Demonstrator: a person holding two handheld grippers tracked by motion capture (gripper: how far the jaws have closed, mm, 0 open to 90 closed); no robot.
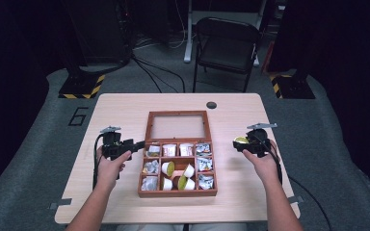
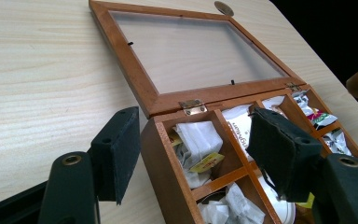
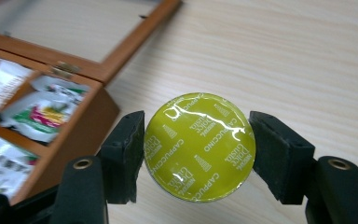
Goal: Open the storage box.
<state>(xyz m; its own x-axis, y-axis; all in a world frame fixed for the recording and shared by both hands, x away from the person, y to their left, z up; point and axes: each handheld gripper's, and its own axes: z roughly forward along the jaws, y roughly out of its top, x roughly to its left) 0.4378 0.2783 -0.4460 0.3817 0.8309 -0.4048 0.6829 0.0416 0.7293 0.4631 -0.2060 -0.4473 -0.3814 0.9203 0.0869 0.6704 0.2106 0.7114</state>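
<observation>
The right gripper (image 3: 198,149) holds a green capsule (image 3: 199,146) by its rim, one pad on each side, foil lid facing the camera; this grip keeps the capsule level for transfer. In the high view the capsule (image 1: 241,140) sits right of centre, apart from the wooden box (image 1: 178,192). The left gripper (image 2: 191,158) stands partly open, holding nothing, its jaws either side of the box's corner wall (image 2: 165,172), probably to steady the box on the surface (image 1: 125,103).
</observation>
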